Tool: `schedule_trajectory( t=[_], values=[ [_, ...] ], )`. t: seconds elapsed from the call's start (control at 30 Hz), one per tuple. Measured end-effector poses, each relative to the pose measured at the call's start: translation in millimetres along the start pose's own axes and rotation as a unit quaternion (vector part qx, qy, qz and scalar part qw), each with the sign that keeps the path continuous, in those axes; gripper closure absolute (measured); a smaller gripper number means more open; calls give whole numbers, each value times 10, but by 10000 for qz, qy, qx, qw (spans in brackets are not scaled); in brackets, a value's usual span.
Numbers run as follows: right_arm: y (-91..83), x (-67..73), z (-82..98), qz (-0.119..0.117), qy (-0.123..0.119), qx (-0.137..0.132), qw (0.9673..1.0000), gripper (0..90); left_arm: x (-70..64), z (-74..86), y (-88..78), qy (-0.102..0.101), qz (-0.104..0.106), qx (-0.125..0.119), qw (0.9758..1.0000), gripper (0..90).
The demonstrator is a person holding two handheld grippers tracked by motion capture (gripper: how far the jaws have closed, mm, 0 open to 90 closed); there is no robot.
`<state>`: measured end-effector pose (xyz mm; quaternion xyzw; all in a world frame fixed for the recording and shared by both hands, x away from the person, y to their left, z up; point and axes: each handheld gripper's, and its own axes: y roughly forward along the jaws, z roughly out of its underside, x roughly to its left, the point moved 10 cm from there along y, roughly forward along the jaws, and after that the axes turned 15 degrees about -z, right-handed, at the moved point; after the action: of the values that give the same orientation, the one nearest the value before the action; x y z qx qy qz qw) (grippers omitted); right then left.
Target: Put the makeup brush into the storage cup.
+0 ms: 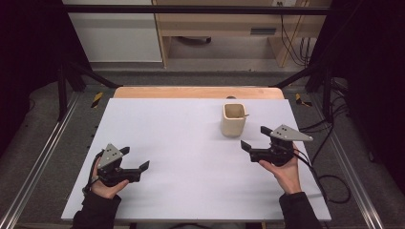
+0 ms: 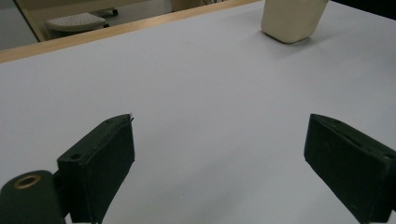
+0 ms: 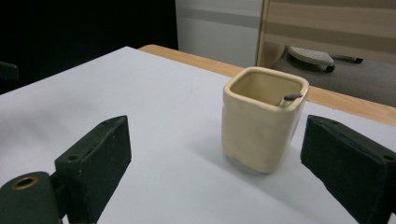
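Cream square cup (image 1: 233,119) stands upright on the white table (image 1: 181,143), at about 1 o'clock from the table's middle, near the far edge; wooden strip (image 1: 198,92) runs behind the sheet; a thin dark-tipped stick (image 3: 292,98) leans on the cup's rim at one corner, seen in the right gripper view; what it is, can't tell. Right gripper (image 1: 255,138) held in the right hand (image 1: 284,171), at approx. 4 o'clock from the cup, near it but not touching; jaws spread wide w/ nothing between them; in its own view the cup (image 3: 261,119) sits ahead, between the two jaw lines but beyond the tips, closer to the right-side jaw; no contact. Left gripper (image 1: 136,160) held in the left hand (image 1: 107,183), at approx. 8 o'clock from the table's middle, well apart from the cup; jaws spread wide, nothing in them, bare table below; its own view has the cup (image 2: 292,21) far off at 1 o'clock, cut by the top edge. Dark sleeves at the near edge; cables trail from both grippers.
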<state>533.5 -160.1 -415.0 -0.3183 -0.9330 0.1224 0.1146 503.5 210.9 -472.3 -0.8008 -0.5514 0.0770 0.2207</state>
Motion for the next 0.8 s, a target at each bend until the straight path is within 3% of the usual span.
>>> schedule_trajectory(
  t=[0.43, 0.8],
  values=[
    [-157, -37, 364, 60, 47, 258, 9996, 65, 14, 55, 13, 14, 1, 72, 10000, 78],
    [-280, -66, 600, 98, 277, 238, 9993, 64, 2, 98, 27, 47, 21, 123, 9999, 74]
  ],
)
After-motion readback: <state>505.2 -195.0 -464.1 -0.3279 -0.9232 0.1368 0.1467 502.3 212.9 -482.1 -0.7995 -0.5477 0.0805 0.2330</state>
